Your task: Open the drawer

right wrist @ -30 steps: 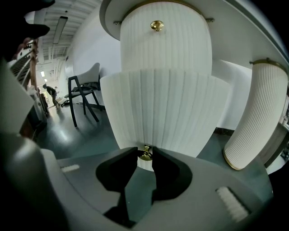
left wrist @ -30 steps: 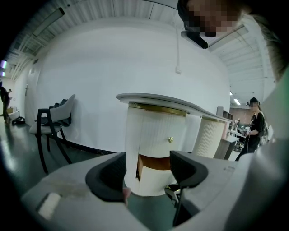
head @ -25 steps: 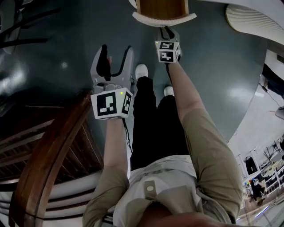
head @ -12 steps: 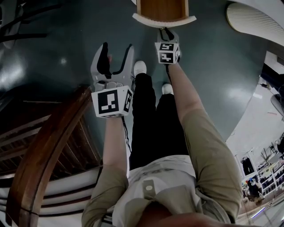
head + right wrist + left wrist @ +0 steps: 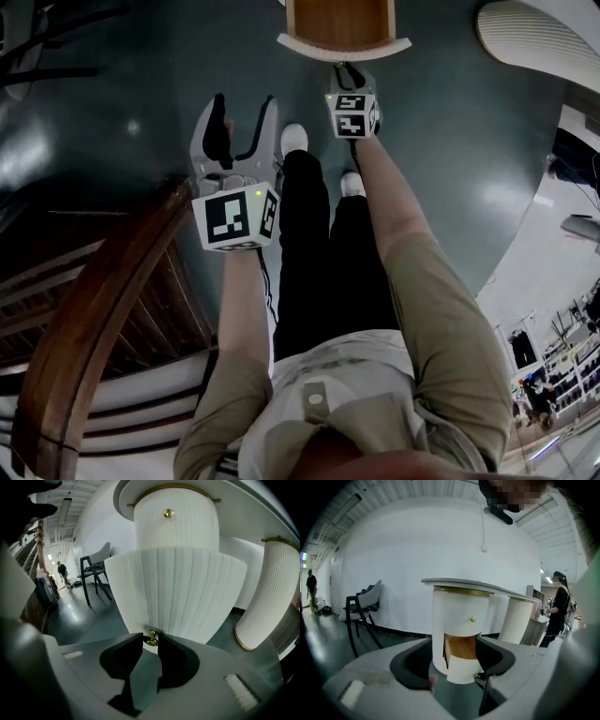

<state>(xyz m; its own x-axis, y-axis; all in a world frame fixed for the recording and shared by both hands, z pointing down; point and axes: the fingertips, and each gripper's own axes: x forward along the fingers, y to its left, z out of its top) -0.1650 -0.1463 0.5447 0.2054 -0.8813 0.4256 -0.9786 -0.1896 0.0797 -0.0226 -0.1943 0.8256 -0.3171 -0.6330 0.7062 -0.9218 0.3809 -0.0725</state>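
Left gripper [image 5: 246, 111] hangs wide open and empty over the dark floor [image 5: 141, 84]. Farther out, right gripper [image 5: 150, 641] pinches the brass knob [image 5: 151, 637] of the drawer [image 5: 176, 592], which stands partly pulled out at the bottom of the fluted white pedestal [image 5: 438, 616].

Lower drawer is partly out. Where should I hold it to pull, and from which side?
Grip the brass knob on the drawer front, coming straight from the front, one jaw each side. The front is a curved, fluted panel with no other hold. The right gripper is closed on the knob that way.
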